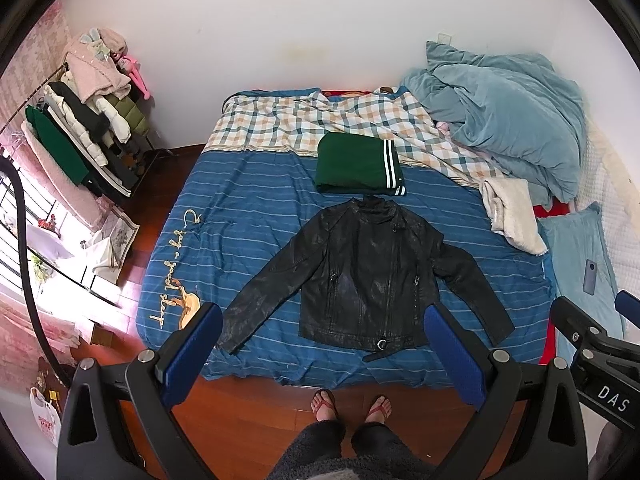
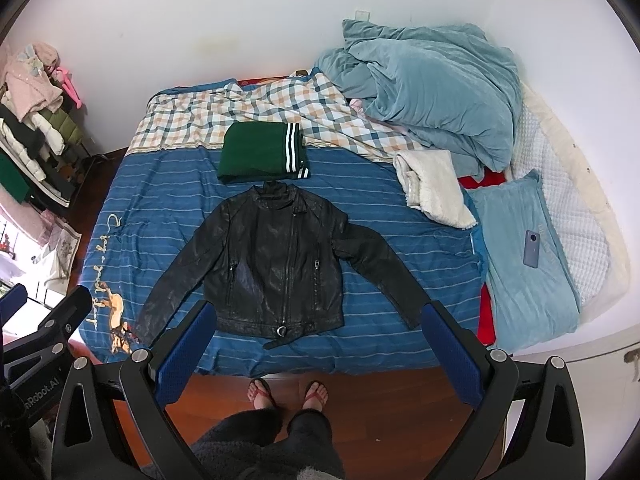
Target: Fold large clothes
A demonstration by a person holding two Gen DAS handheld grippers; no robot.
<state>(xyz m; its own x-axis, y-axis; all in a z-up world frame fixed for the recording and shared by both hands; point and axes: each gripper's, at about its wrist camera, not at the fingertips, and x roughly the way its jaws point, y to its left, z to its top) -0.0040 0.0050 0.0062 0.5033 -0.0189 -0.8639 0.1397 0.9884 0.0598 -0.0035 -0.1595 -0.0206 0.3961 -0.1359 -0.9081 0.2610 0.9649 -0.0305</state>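
standing at the foot of a bed (image 1: 256,216) in a white-walled bedroom, wood floor underfoot, feet in sandals (image 1: 348,404) right at the bed's edge. looking down on a blue striped sheet, a little rumpled but mostly flat, giving a soft, yielding base that will sink under any pressing. lying in the middle of it, front side up and zipped: a black jacket (image 1: 368,276), collar pointing away, hem nearest, both sleeves spread out and angling down toward the near corners. sitting just beyond the collar: a folded green garment (image 1: 356,162) with white stripes, apparently done already. crowding the far right: a checked blanket (image 1: 304,120), a heap of pale blue bedding (image 1: 508,120), a white fleece (image 1: 512,216), and a phone (image 1: 590,276) resting on a blue pillow. hanging at far left: a rack of clothes (image 1: 80,136).

hovering above the near edge, both well clear of the cloth: left gripper (image 1: 324,354) and right gripper (image 2: 320,350), each with blue pads spread wide, holding nothing.

judging by the sheen, looking like leather or imitation: probably heavier and stiffer than plain cloth, slick, likely resisting a sharp crease and springing back. probably best pinching at a sleeve cuff and at the shoulder seam, or at the thick hem band, avoiding the zip and the buckle (image 1: 382,345) at the waist.
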